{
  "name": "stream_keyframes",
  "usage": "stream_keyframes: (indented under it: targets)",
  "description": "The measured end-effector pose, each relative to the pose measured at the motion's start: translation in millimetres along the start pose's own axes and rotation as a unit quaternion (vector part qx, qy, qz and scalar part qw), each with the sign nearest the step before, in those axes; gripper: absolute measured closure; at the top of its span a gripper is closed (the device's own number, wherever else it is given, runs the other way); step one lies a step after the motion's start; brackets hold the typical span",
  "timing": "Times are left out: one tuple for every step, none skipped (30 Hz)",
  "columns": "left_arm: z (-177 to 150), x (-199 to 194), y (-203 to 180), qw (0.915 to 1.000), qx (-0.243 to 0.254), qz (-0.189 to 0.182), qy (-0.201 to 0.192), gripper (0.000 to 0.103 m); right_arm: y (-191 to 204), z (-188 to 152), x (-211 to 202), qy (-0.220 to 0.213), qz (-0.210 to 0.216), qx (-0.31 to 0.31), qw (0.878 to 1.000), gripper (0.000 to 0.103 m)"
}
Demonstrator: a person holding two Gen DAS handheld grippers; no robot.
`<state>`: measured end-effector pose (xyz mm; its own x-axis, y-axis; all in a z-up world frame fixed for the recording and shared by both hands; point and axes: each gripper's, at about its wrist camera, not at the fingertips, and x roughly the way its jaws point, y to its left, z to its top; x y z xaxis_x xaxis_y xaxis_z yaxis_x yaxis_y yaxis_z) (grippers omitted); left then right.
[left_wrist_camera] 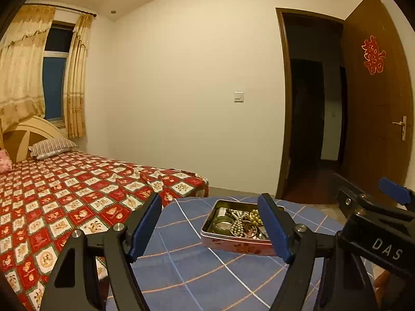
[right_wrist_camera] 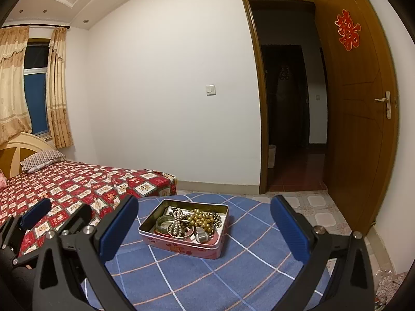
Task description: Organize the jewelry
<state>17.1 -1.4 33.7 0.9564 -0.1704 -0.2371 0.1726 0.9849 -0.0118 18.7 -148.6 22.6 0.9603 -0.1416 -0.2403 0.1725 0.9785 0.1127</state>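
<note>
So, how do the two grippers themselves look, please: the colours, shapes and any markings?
Both look alike. The left gripper and the right gripper each have black, angular fingers with triangular cut-outs and silver round bolts. The inner pads are blue and ribbed. The right gripper's body, seen from the left wrist view, carries white letters "DAS". No cables or sleeves show.

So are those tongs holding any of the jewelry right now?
No. Both the left tongs and right tongs are open and empty; the jewelry lies in the tin.
</note>
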Motion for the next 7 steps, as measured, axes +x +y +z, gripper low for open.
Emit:
stream_keyframes:
  targets:
    - [0, 2, 1, 1.0000, -0.004, -0.002, 0.005, 0.027, 0, 0, 1, 0.001, 0.001, 0.001, 1.000, 0.000]
    - [0, 4, 3, 0.9999, -0.009, -0.003, 0.011, 0.027, 0, 0, 1, 0.003, 0.001, 0.001, 1.000, 0.000]
    - [0, 6, 4, 0.9998, -0.014, -0.003, 0.015, 0.027, 0, 0, 2, 0.004, 0.001, 0.001, 1.000, 0.000]
    - [-1, 8, 5, 0.9997, -0.016, -0.003, 0.018, 0.027, 0, 0, 2, 0.005, 0.001, 0.000, 1.000, 0.000]
    - [-1, 10, 6, 0.9996, -0.016, -0.001, 0.022, 0.027, 0, 0, 3, 0.007, 0.000, -0.001, 1.000, 0.000]
    - [-2, 13, 6, 0.9996, -0.013, 0.003, 0.026, 0.027, 0, 0, 5, 0.009, -0.001, -0.001, 1.000, 0.000]
    - [-3, 15, 6, 0.9995, -0.009, 0.007, 0.029, 0.027, 0, -1, 6, 0.011, -0.001, 0.000, 1.000, 0.000]
